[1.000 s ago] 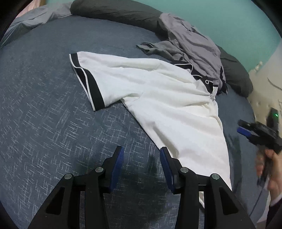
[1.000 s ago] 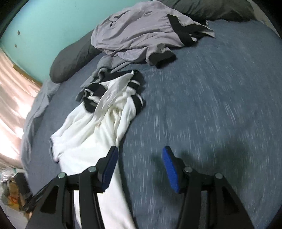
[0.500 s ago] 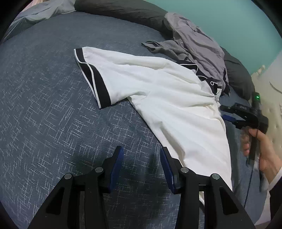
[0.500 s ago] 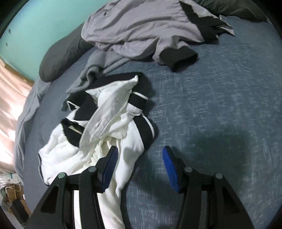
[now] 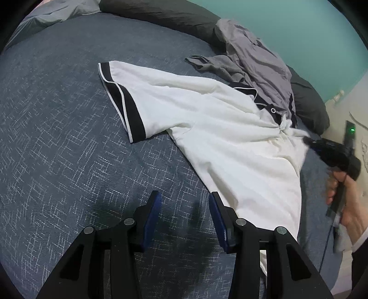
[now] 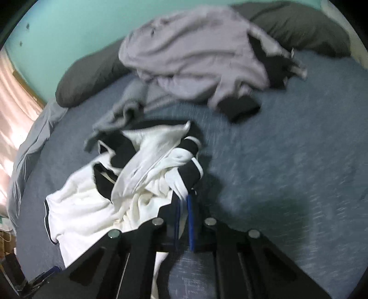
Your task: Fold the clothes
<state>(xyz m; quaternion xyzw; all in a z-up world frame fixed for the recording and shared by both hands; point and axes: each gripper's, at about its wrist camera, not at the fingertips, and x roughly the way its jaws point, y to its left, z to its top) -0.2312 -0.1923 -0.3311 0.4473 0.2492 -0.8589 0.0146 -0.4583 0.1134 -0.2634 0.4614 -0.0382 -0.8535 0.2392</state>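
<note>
blue bed [image 5: 57, 138], teal wall [image 5: 299, 27], dark pillows [image 5: 165, 13]

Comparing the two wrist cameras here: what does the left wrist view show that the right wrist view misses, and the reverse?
Only the left wrist view: the left gripper, open over bare bedspread, the shirt's flat black-trimmed sleeve, and the person's hand holding the right gripper.

Only the right wrist view: the right gripper's pads shut on the white shirt at its bunched far sleeve, plus a pink curtain.

Both: shirt, grey garment, dark pillows, teal wall.
</note>
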